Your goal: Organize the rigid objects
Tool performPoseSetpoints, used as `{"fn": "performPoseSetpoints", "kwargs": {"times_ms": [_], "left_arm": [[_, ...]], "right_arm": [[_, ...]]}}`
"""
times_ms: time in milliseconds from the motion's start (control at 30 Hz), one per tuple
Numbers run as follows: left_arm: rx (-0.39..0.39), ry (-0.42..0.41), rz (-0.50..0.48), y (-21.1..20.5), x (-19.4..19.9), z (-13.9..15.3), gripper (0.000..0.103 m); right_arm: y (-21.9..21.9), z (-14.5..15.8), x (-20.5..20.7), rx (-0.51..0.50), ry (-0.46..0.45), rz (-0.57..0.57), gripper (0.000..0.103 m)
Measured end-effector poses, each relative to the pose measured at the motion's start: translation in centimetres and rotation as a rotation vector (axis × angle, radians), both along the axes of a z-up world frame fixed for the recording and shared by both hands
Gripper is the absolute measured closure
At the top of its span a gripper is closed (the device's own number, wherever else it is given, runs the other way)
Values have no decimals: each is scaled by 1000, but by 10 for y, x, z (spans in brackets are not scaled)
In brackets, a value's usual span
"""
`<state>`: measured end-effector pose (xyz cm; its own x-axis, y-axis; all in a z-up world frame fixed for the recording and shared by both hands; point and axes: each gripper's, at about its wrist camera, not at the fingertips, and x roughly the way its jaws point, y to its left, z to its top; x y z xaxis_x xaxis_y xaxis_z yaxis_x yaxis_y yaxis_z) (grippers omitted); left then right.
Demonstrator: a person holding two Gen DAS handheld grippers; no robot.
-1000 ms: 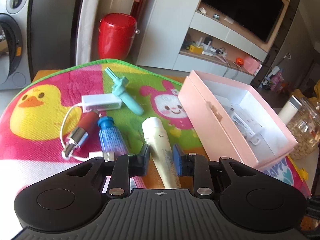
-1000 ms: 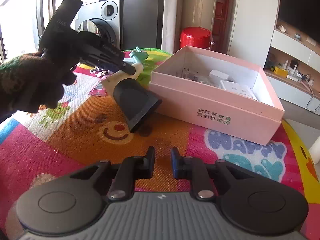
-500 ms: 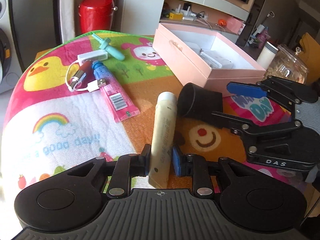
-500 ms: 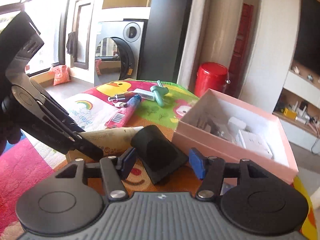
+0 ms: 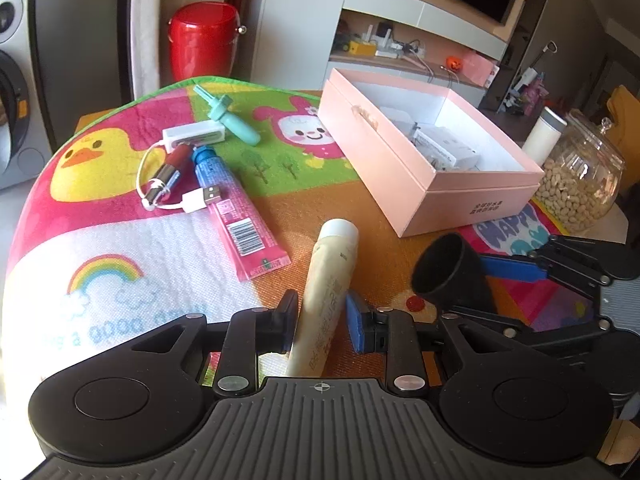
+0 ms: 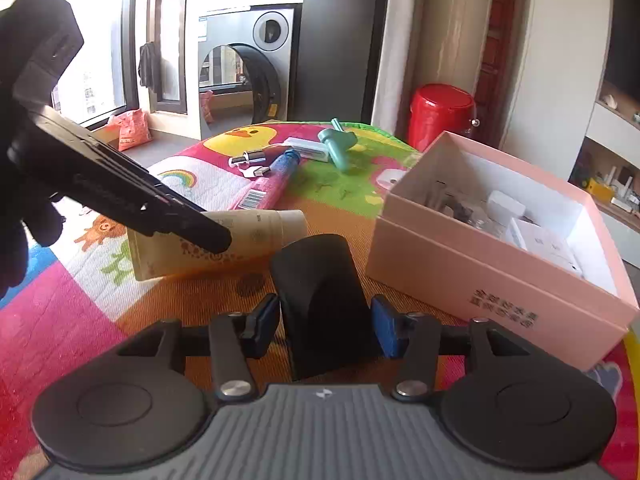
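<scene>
Over the mat (image 5: 120, 248), L gripper (image 5: 322, 316) clamps the cream tube (image 5: 326, 280) while R gripper (image 6: 320, 324), jaws just closing, brackets the black nozzle (image 6: 320, 280) w/ small gaps; pink box (image 5: 460, 204) holds a few bits, four items still outside.

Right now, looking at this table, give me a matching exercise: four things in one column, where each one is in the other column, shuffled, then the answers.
Things:
1. cream tube
2. black nozzle
3. pink tube
4. white adapters

Places:
A. lying on the mat beside the USB cable
B. between the right gripper's pads
C. inside the pink box
D. clamped in the left gripper

Pairs: 1-D, 2-B, 3-A, 4-C
</scene>
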<state>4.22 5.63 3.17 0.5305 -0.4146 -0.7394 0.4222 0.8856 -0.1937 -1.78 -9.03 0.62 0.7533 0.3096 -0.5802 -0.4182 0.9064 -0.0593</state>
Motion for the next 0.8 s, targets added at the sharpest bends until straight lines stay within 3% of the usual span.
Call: {"fn": "performPoseSetpoints", "kwargs": {"times_ms": [267, 367, 467, 633, 800], "left_arm": [[43, -12, -66, -44, -2, -8, 70], [114, -60, -89, -65, -7, -10, 66], [174, -101, -99, -80, -8, -12, 63], [113, -96, -51, -73, -8, -15, 62], [130, -167, -77, -73, -22, -19, 62]], "right_arm": [[-57, -8, -38, -20, -9, -198, 53], [-76, -12, -44, 34, 29, -260, 40], [-84, -16, -44, 63, 75, -268, 34], [-85, -19, -38, 87, 96, -263, 23], [-81, -20, -35, 76, 109, -254, 14]]}}
